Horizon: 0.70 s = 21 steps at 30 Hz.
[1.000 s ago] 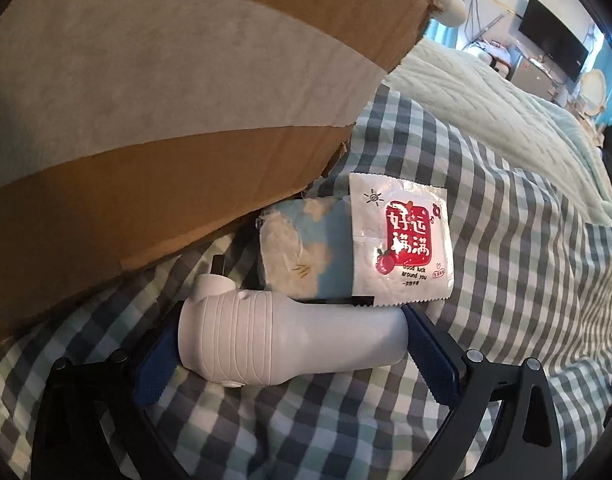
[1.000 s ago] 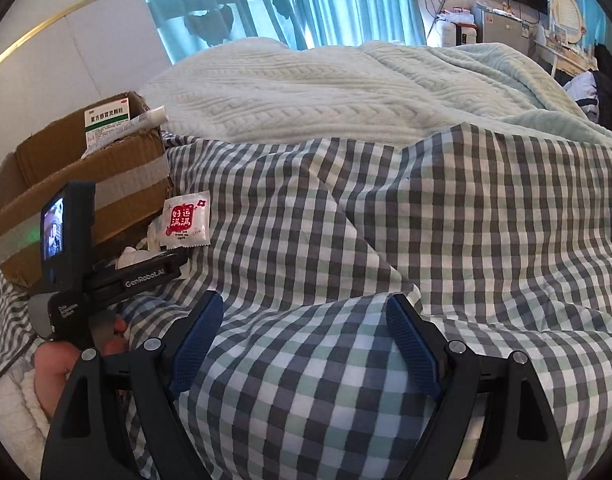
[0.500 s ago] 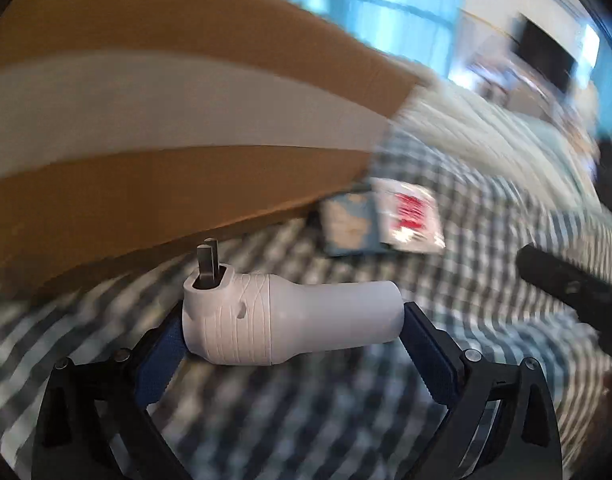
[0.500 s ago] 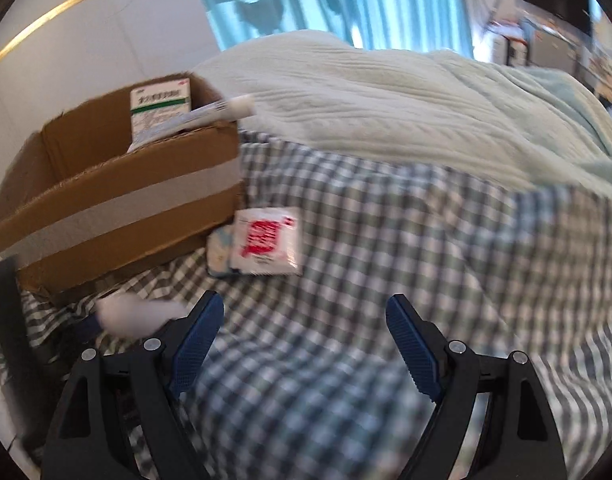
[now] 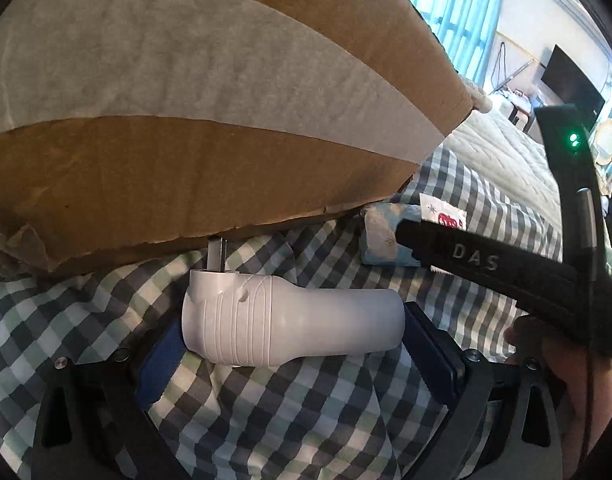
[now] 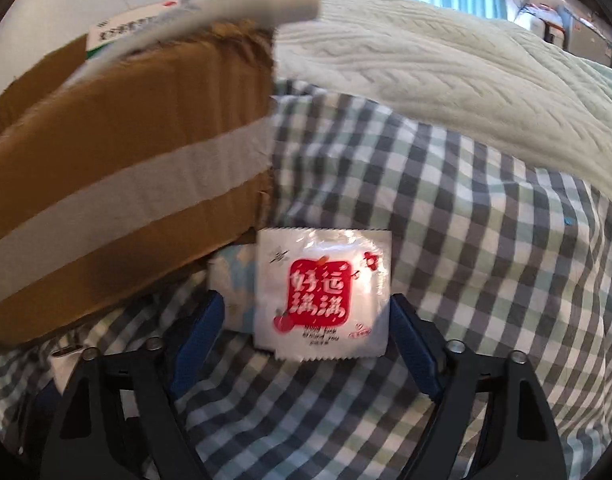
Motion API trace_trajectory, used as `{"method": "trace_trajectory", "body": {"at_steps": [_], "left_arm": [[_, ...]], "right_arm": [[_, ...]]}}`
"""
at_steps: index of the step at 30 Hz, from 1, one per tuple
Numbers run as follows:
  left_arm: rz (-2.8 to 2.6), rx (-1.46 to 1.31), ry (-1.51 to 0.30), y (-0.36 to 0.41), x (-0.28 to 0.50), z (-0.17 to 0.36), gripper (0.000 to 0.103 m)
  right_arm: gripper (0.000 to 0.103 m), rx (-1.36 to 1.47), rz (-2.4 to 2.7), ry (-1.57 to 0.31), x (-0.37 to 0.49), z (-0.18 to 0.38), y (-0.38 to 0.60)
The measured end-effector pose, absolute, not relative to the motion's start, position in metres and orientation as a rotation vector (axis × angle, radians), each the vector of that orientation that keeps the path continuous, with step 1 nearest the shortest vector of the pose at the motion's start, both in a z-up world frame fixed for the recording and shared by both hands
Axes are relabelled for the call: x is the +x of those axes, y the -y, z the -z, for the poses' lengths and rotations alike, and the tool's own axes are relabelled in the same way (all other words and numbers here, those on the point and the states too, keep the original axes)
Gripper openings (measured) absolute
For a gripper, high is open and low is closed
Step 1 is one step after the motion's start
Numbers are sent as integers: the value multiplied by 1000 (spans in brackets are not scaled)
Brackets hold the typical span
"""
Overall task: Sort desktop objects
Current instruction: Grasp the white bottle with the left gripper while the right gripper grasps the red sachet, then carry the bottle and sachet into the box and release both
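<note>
My left gripper (image 5: 294, 344) is shut on a white plug adapter (image 5: 290, 320), one blue pad on each end, its metal prongs pointing up at the cardboard box (image 5: 186, 160). The adapter hangs just above the checked sheet (image 5: 306, 420). In the right wrist view a white sachet with a red label (image 6: 325, 292) lies on a pale blue tissue pack (image 6: 234, 280) beside the box (image 6: 126, 200). My right gripper (image 6: 309, 328) straddles both with its jaws closing; its pads do not visibly press on them.
A white tube (image 6: 226, 4) and a medicine carton (image 6: 118, 28) stick out of the box. A knitted blanket (image 6: 425, 60) covers the bed behind. The right tool's black housing (image 5: 485, 260) and a hand (image 5: 545, 352) cross the left view's right side.
The left gripper lifted the adapter off the sheet and drew back from the packets. The right gripper swung left and down over the sachet, its jaws narrower than before.
</note>
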<state>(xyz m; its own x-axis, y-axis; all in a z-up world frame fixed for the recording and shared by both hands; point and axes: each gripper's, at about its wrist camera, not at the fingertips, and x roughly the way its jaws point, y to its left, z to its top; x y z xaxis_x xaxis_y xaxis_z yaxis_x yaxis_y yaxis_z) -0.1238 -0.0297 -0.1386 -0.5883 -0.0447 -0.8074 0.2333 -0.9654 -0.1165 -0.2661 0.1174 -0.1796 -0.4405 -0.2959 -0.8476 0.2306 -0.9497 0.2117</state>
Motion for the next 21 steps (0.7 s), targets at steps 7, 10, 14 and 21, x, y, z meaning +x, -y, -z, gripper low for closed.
{"method": "trace_trajectory", "body": {"at_steps": [7,10,14,21], "left_arm": [[2662,1333,-239,24,-120,137,102],[2670,1329,-215,19,-116,135,101],[2712,1366,-248,16,-106,129,101],[2922,1272,-218,0,-75,87,101]], "right_arm": [[27,1425,2436,91,-228,174,-138],[26,1419,2463,115,-207,167,-155],[14,1378,2501,163,-180,147,-176],[13,1197,2564,31,-152,80,-176]]}}
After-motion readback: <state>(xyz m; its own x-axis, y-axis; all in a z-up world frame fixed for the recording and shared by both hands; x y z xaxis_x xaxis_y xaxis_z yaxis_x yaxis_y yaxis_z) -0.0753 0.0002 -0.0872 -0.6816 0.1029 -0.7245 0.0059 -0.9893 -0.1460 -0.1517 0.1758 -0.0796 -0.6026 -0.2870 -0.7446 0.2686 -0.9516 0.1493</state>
